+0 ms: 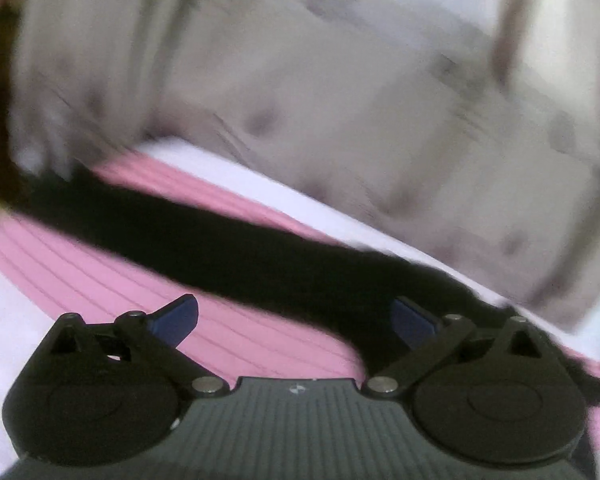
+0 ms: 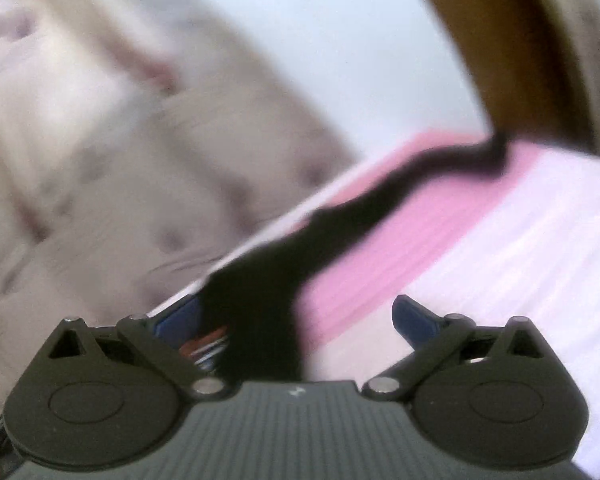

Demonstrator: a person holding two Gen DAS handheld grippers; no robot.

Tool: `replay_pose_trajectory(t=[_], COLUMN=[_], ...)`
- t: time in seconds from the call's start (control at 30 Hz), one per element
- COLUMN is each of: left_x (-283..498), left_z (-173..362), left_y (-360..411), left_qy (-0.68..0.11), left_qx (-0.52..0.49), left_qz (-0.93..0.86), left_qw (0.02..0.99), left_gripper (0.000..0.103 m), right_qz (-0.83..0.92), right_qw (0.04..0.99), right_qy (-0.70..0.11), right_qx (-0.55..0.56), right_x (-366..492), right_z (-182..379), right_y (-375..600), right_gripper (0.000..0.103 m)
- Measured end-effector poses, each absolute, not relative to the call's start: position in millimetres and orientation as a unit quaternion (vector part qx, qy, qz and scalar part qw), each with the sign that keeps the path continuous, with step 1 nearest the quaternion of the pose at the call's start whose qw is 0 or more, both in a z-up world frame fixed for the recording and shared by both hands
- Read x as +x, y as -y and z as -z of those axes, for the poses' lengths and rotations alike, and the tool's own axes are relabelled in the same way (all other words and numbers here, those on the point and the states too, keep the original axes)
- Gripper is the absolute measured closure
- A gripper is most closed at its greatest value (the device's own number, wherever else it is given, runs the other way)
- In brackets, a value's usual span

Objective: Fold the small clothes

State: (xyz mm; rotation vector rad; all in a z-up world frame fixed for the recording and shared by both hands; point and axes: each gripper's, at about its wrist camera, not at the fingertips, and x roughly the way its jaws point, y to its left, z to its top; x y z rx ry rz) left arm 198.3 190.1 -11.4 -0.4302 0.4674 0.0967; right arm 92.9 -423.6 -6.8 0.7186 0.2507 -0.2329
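A long black garment [image 1: 220, 240] lies stretched as a dark band across a pink striped cloth [image 1: 100, 280]. My left gripper [image 1: 296, 320] is open just short of it, blue pads wide apart, with only pink cloth showing between them. In the right wrist view the black garment [image 2: 360, 204] runs from the far right down into my right gripper [image 2: 300, 320]. Its jaws stand wide apart. The cloth bunches against the left blue pad [image 2: 180, 320] beside a striped label [image 2: 208, 346], well clear of the right pad [image 2: 414, 320]. Both views are blurred.
The pink striped cloth [image 2: 380, 248] lies on a white surface [image 2: 520, 260]. Beige patterned fabric [image 1: 340, 100] fills the background of both views. A brown wooden piece [image 2: 500, 40] rises at the right wrist view's upper right.
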Motion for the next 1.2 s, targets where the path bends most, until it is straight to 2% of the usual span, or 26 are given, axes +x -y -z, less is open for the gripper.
replay_pose_trajectory(t=[0.07, 0.17, 0.27, 0.4, 0.53, 0.57, 0.6, 0.63, 0.67, 0.7, 0.8, 0.97, 1.1, 1.17, 1.2], left_x=[208, 218, 216, 202, 217, 218, 215, 212, 212, 212, 209, 211, 210, 210, 210], left_z=[26, 44, 55, 59, 67, 68, 69, 69, 69, 68, 66, 67, 68, 68, 68], left_y=[-162, -133, -106, -97, -106, -112, -114, -115, -114, -112, -111, -109, -109, -109, -109], left_qy=[-0.247, -0.254, -0.239, -0.215, -0.251, -0.257, -0.25, -0.247, -0.247, -0.249, -0.253, -0.256, -0.256, -0.256, -0.256], left_qx=[-0.226, -0.229, -0.171, -0.164, -0.205, -0.219, -0.229, -0.233, -0.231, -0.225, -0.216, -0.207, -0.209, -0.208, -0.208], left_qz=[-0.016, 0.022, 0.031, 0.049, 0.032, 0.03, 0.03, 0.029, 0.028, 0.025, 0.021, 0.019, 0.02, 0.021, 0.02], left_qw=[0.942, 0.939, 0.955, 0.962, 0.946, 0.941, 0.94, 0.94, 0.941, 0.942, 0.943, 0.944, 0.944, 0.944, 0.944], left_gripper=[0.003, 0.003, 0.003, 0.0, 0.0, 0.001, 0.0, 0.0, 0.0, 0.0, 0.0, 0.0, 0.0, 0.0, 0.0], right_qz=[0.136, 0.136, 0.134, 0.205, 0.21, 0.205, 0.196, 0.188, 0.187, 0.188, 0.198, 0.246, 0.262, 0.274, 0.272], right_qw=[0.907, 0.861, 0.809, 0.821, 0.829, 0.832, 0.835, 0.832, 0.825, 0.821, 0.838, 0.854, 0.849, 0.831, 0.822], right_qy=[-0.122, -0.101, -0.084, -0.084, -0.079, -0.085, -0.092, -0.103, -0.116, -0.119, -0.115, -0.057, -0.117, -0.091, -0.064], right_qx=[0.379, 0.48, 0.567, 0.526, 0.512, 0.508, 0.506, 0.512, 0.52, 0.525, 0.496, 0.455, 0.444, 0.475, 0.496], right_x=[104, 120, 138, 162, 174, 179, 184, 189, 194, 196, 198, 171, 166, 149, 138], right_z=[17, 42, 66, 71, 79, 80, 81, 87, 91, 96, 91, 49, 59, 75, 84], right_y=[473, 545, 597, 628, 649, 652, 654, 657, 662, 666, 672, 704, 733, 742, 745], right_gripper=[0.003, 0.006, 0.01, 0.01, 0.017, 0.022, 0.045, 0.076, 0.086, 0.09, 0.093, 0.095, 0.094, 0.09, 0.078])
